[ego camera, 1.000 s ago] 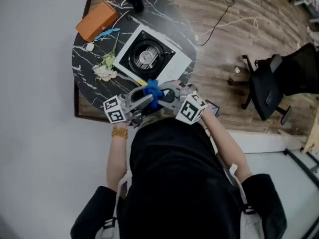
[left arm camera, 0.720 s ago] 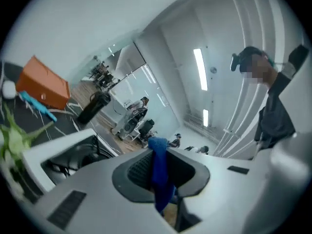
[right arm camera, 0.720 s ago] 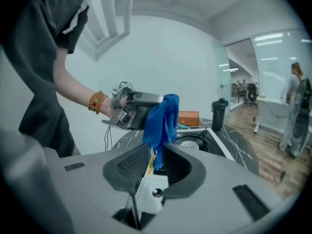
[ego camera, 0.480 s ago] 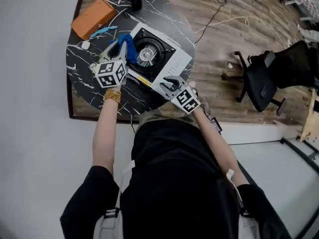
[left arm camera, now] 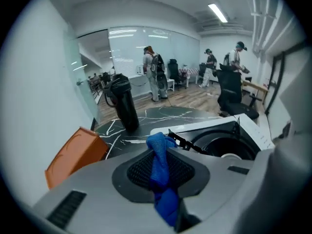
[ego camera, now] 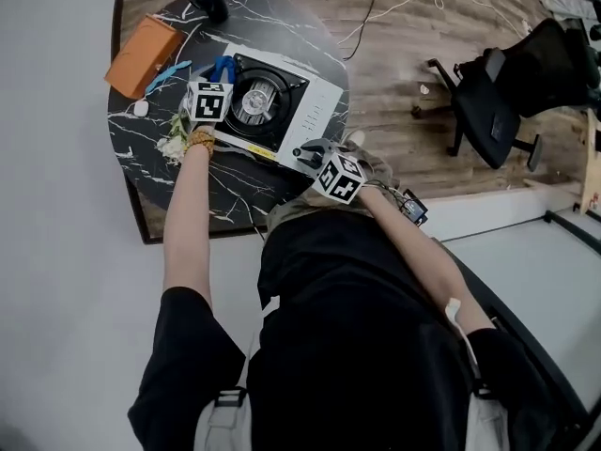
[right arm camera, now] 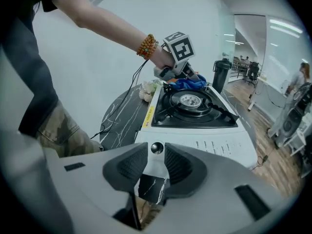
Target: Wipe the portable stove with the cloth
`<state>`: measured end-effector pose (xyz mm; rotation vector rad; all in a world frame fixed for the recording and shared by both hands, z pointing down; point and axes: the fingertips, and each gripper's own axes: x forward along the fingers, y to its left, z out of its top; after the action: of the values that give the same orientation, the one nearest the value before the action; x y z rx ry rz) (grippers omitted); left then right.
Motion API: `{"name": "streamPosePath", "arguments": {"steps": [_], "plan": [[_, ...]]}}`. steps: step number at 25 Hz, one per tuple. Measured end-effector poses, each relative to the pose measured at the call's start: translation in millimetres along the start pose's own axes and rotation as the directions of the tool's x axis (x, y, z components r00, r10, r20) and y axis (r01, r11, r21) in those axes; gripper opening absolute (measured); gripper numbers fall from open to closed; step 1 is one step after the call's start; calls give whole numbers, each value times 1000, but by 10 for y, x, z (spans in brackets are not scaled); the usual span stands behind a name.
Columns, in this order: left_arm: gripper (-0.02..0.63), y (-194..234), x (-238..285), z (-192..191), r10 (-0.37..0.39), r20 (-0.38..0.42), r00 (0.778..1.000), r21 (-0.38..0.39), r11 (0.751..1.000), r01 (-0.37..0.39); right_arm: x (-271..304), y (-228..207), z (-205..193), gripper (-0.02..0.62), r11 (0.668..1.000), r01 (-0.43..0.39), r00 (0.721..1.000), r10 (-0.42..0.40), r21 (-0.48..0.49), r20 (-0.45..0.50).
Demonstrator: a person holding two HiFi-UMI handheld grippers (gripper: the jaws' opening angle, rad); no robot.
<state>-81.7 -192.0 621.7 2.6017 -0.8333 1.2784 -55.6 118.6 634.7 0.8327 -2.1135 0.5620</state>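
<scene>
Since wiping falls to the left gripper (ego camera: 219, 75), it pinches the cloth (left arm camera: 158, 147) at the far corner of the portable stove (ego camera: 315, 101) — the right gripper (right arm camera: 155, 161) hovers narrowly open at its front, probably to steady it.

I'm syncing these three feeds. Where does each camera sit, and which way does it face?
Head view: on the person's head, looking steeply down at the table and stove; torso, arms, left gripper and right gripper show.
Left gripper view: on the left gripper, facing across the stove; its jaws, just closed on the blue cloth, show.
Right gripper view: on the right gripper, facing the stove's front; its just-opened jaws and the left arm show.
Shared: all three see the stove and blue cloth.
</scene>
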Motion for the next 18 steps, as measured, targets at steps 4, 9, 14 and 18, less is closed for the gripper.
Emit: {"name": "streamPosePath", "arguments": {"steps": [4, 9, 14, 18], "plan": [[59, -54, -9, -43, -59, -45, 997, 55, 997, 62, 74, -1, -93, 100, 999, -9, 999, 7, -40, -47], [58, -14, -115, -268, -124, -63, 990, -19, 992, 123, 130, 7, -41, 117, 999, 4, 999, -6, -45, -42], [58, 69, -261, -480, -140, -73, 988, -65, 989, 135, 154, -9, -13, 117, 999, 5, 1000, -6, -45, -13], [60, 99, -439, -686, -141, -92, 986, -109, 985, 131, 159, -28, 5, 112, 999, 7, 1000, -7, -31, -4]]}}
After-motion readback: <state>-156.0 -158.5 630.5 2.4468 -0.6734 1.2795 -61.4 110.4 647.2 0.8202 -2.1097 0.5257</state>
